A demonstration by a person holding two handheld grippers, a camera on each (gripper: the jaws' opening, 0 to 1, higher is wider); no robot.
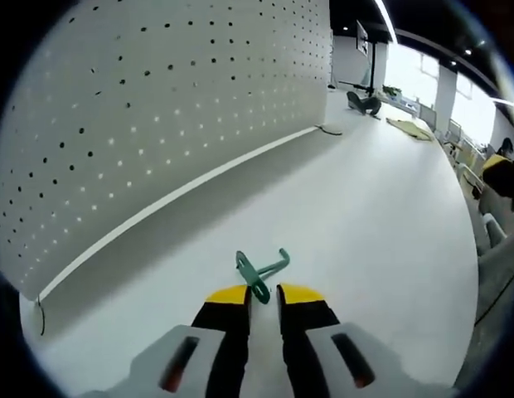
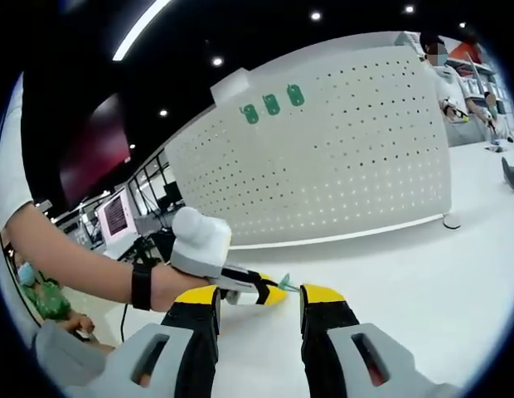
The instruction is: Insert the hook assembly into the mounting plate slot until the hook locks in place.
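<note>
Green hook (image 1: 261, 269) sits pinched in the left claw (image 1: 263, 292); right claw (image 2: 259, 296) gapes empty. Best line its prong up squarely with a pegboard (image 1: 157, 124) hole.

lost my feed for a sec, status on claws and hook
Left claw shut on green metal hook, low over white table. Right claw open, empty. White perforated pegboard ahead, three green hooks mounted; path open.
</note>
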